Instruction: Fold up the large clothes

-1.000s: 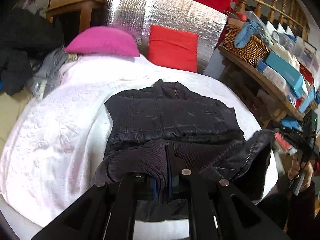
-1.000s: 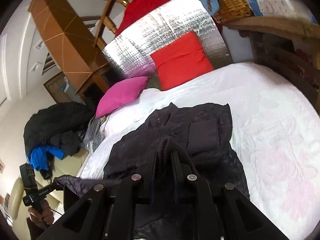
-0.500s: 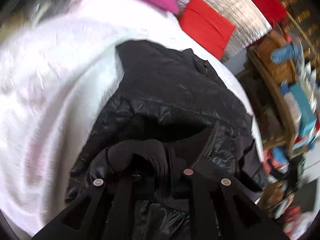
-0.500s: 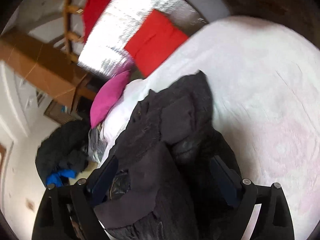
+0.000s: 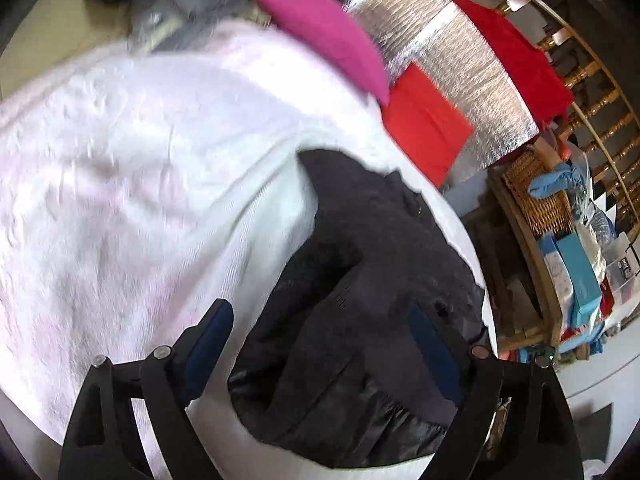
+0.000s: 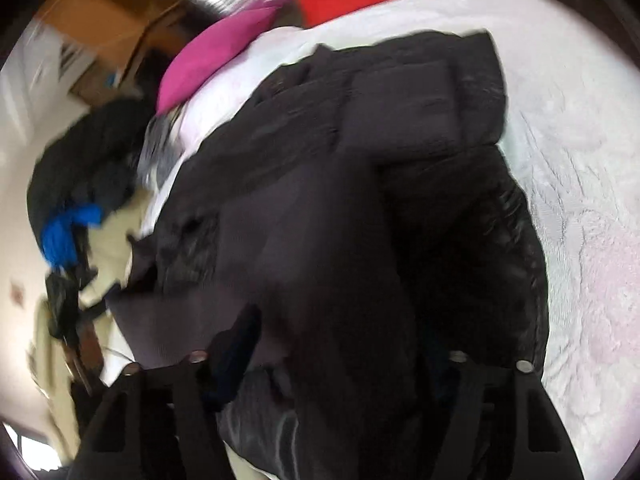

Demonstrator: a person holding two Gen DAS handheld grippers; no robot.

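A black padded jacket [image 5: 360, 280] lies folded over on the white bedcover [image 5: 140, 160]. My left gripper [image 5: 320, 336] hangs just above its near edge. Its jaws are opening, and the blue pads [image 5: 208, 336] stand wide on either side of the fabric without pressing it. In the blurred right wrist view the jacket [image 6: 360, 160] fills the middle, and its ribbed hem lies over my right gripper [image 6: 336, 352]. Those jaws are apart and closing with fabric between them. One dark finger [image 6: 240, 340] shows; the other is lost against the black cloth.
A pink pillow [image 5: 324, 32], a red cushion [image 5: 424, 120] and a silver foil panel [image 5: 440, 48] stand at the bed's head. Right of the bed, a wooden shelf holds a wicker basket [image 5: 540, 196] and boxes [image 5: 576, 276]. Dark and blue clothes [image 6: 80, 184] pile up left.
Both grippers came down onto the jacket, laying its ribbed hem over the body. Both let go of the hem: the right one first, the left one just now.
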